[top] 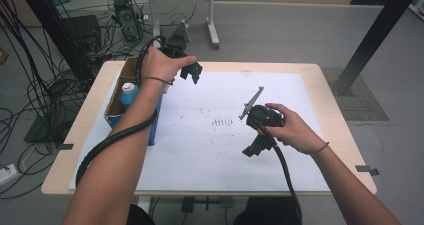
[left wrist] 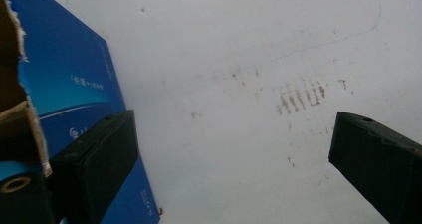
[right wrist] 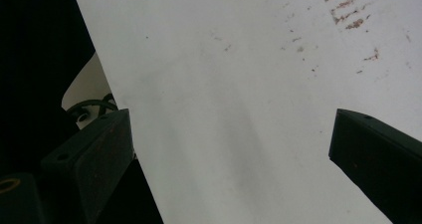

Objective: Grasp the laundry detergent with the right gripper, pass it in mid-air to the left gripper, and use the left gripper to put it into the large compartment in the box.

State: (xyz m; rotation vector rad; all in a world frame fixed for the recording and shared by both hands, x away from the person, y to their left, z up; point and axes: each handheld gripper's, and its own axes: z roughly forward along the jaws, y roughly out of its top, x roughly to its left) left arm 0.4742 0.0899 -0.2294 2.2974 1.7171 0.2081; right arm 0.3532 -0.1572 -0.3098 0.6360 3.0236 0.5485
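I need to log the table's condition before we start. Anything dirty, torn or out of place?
The white sheet carries brownish smudges near its middle, a row of short streaks with scattered specks around. The blue box at the table's left edge has a ragged, torn cardboard rim.

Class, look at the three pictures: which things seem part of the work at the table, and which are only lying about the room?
Likely part of the work:
left gripper, open
right gripper, open
blue box
bottle standing in the box
stained white sheet

Lying about:
cables on the floor
black frame post
second table behind
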